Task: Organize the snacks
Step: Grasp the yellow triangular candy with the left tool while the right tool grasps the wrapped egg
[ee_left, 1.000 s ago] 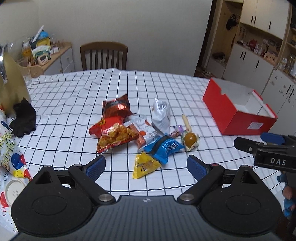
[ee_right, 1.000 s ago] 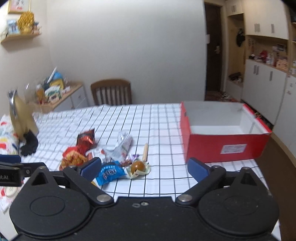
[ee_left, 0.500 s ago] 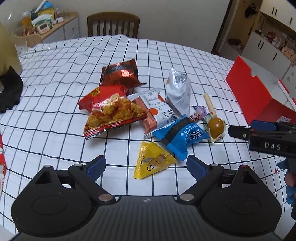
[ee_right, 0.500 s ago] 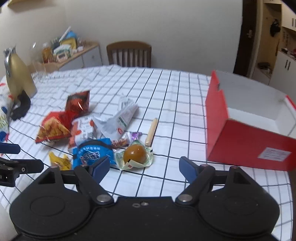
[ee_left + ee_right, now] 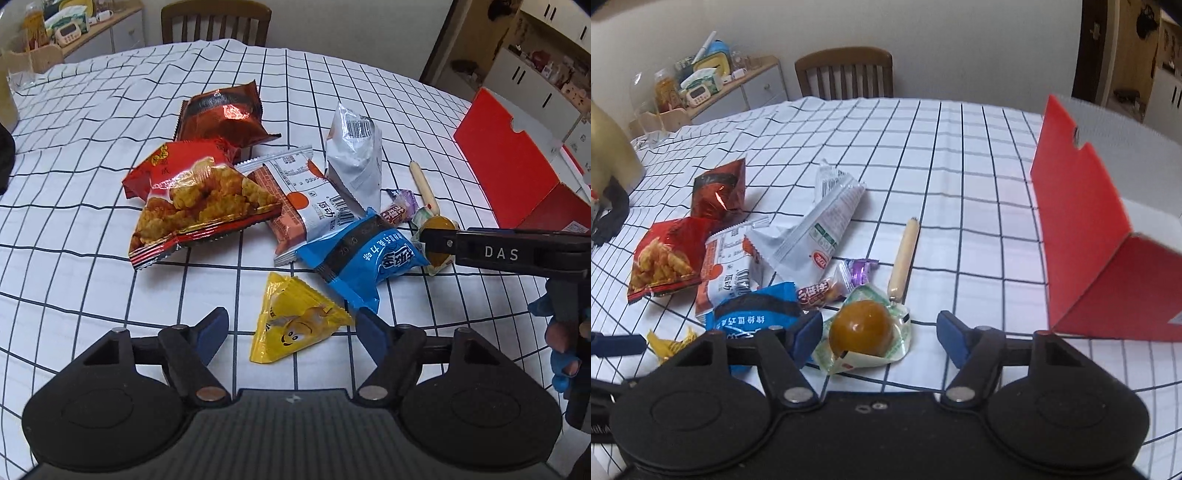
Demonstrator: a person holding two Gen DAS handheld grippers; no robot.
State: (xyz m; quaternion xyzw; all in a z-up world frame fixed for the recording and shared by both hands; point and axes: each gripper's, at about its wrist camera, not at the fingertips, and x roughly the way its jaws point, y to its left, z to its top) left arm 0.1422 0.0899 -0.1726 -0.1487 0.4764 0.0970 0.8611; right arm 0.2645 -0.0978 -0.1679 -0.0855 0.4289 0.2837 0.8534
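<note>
A pile of snack packets lies on the checked tablecloth. My left gripper is open, its jaws on either side of a yellow triangular packet. A blue packet lies just beyond it. My right gripper is open around a packaged brown egg; the gripper also shows in the left wrist view. A red open box stands at the right, also in the left wrist view.
Other snacks: a fried-snack bag, a dark red packet, a silver packet, a white-orange packet, a sausage stick, small candies. A chair and a cluttered sideboard stand behind the table.
Both grippers have moved forward and down toward the snack pile. The left one now brackets the yellow packet, the right one the packaged egg. Both stay open.
</note>
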